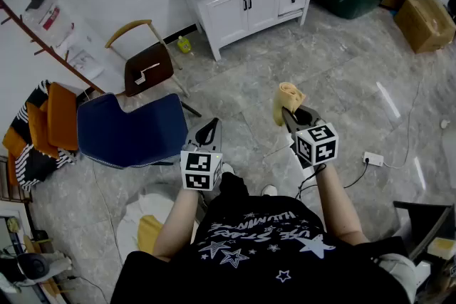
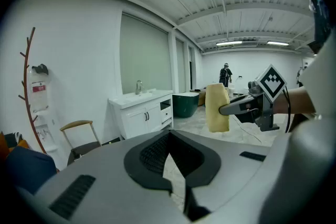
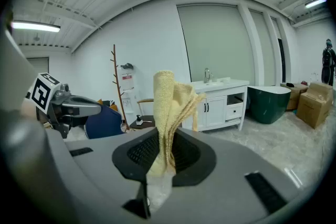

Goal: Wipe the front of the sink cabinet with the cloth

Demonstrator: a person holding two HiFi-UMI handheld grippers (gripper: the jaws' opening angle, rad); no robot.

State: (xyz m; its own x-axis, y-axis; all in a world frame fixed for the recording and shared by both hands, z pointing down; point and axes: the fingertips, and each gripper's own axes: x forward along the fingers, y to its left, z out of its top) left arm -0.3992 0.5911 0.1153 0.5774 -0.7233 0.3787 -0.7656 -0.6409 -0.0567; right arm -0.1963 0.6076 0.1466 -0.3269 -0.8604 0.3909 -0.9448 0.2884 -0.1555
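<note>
Right claw (image 3: 157, 168), nearest me, pinches the yellow cloth (image 3: 169, 107), which stands upright out of it at the frame's centre. My left claw (image 2: 177, 181) is pressed together, holding nothing. Well apart from both, the white sink cabinet (image 1: 246, 3) sits at the head view's upper centre.

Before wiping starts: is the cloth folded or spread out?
Folded: the cloth stands bunched in layers, pinched in the right gripper.
</note>
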